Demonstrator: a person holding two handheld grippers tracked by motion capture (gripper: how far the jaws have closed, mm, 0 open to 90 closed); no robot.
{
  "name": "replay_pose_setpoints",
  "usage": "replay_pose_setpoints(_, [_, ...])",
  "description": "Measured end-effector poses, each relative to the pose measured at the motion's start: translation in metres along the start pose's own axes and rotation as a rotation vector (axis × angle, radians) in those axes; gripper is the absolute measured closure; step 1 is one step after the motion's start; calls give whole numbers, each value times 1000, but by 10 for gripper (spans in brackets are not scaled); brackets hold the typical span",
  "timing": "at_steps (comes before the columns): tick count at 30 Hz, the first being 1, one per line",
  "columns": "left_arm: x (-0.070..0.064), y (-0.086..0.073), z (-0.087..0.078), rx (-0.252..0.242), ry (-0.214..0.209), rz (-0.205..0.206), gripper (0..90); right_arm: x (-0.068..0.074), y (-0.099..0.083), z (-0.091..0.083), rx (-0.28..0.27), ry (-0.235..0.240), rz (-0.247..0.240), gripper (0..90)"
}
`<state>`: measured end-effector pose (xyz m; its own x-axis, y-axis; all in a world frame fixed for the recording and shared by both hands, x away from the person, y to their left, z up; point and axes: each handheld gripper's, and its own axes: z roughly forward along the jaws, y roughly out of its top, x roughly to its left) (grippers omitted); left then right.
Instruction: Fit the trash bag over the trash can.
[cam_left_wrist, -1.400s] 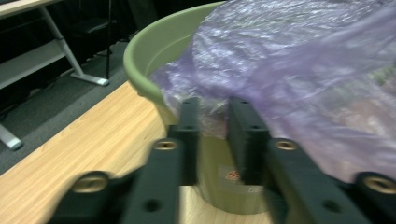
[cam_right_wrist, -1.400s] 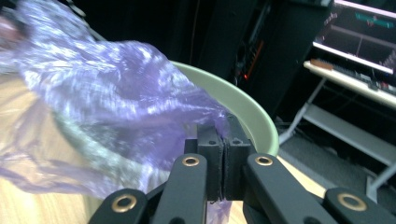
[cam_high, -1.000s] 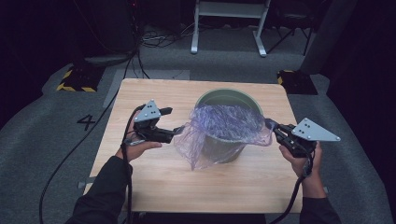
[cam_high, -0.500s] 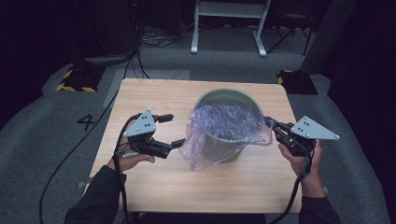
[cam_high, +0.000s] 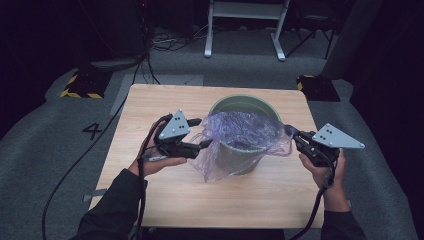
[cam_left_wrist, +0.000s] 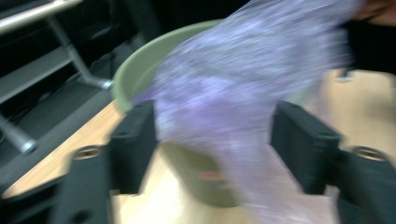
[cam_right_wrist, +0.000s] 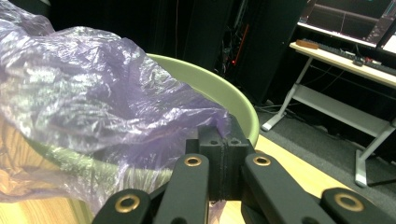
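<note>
A green bucket (cam_high: 243, 106) stands near the middle of the wooden table (cam_high: 150, 107). A thin purple plastic bag (cam_high: 240, 131) lies over its opening and hangs down its front side. The right gripper (cam_high: 296, 136) has its jaws pressed together on the right edge of the bag, just beside the rim of the bucket. The left gripper (cam_high: 202, 133) is at the left side of the bucket with its jaws wide apart; the hanging bag is between them, but they do not close on it.
</note>
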<state>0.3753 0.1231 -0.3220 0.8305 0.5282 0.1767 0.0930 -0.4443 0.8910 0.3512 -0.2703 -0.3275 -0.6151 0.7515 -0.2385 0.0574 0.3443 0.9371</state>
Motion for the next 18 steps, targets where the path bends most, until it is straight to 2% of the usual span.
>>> replay_pose_setpoints(1, [3,-1,4,15,10,-1,395,-1,0,1,4,3,3,900])
replay_pose_setpoints(3, [13,-2,12,27,41,-11,519,-2,-1,2,13,3,8,900])
replay_pose_setpoints(6, [23,-3,24,41,54,-10,670,-4,-2,4,28,8,18,900])
replay_pose_setpoints(7, [25,-2,27,42,53,-6,728,-5,-2,5,31,7,21,900])
replay_pose_setpoints(8, [27,-2,31,45,64,16,764,-6,-2,6,35,8,22,900])
replay_pose_setpoints(10, [31,-1,37,52,81,20,777,-8,-3,8,48,8,28,900])
replay_pose_setpoints(12, [35,0,42,63,70,10,789,-10,-4,10,58,4,35,900])
replay_pose_setpoints(13, [38,-1,46,69,79,6,780,-12,-4,10,63,5,39,900])
replay_pose_setpoints(16, [47,-2,53,61,93,-43,727,-18,-6,13,84,3,72,900])
replay_pose_setpoints(18, [52,-3,56,55,85,-67,724,-23,-8,15,100,-6,93,900])
